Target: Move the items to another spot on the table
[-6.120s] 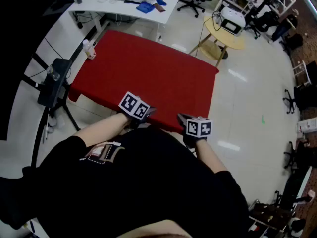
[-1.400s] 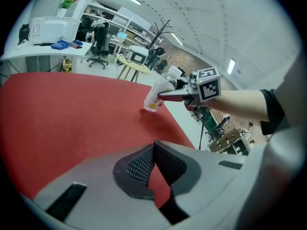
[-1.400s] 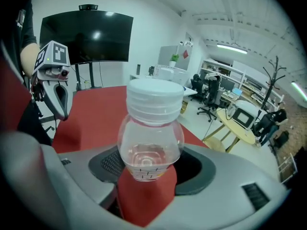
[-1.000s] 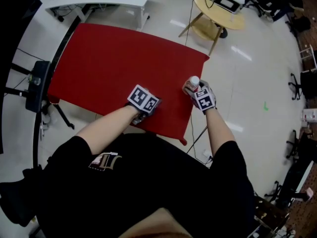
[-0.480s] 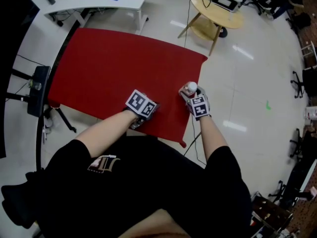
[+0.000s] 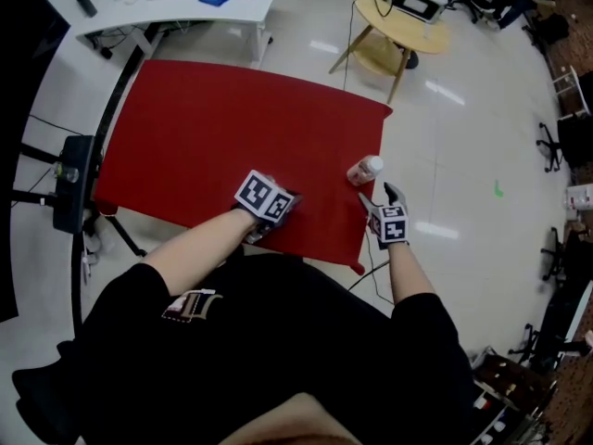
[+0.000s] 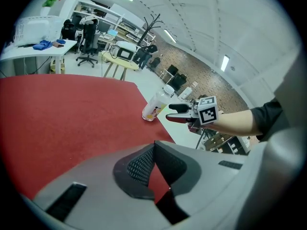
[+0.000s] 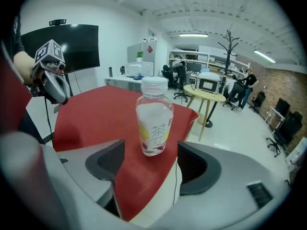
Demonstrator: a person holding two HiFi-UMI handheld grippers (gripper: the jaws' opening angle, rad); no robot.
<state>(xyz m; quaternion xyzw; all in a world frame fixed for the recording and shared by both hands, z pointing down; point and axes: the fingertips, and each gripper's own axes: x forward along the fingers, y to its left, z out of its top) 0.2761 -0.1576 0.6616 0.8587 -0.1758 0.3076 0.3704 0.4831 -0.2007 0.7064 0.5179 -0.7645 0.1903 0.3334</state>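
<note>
A clear tea bottle (image 6: 365, 170) with a white cap stands upright near the right edge of the red worktop (image 6: 213, 128). The right tongs (image 6: 380, 196) are opening, spread wide, with the bottle between their tips but untouched. The left tongs (image 6: 281, 207) are pressed together, empty, over the worktop's near edge.

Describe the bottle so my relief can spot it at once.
Find the red table. Near its right edge, by the near corner, stands a small clear bottle. It is the only item there: white cap, yellow-printed label.
</note>
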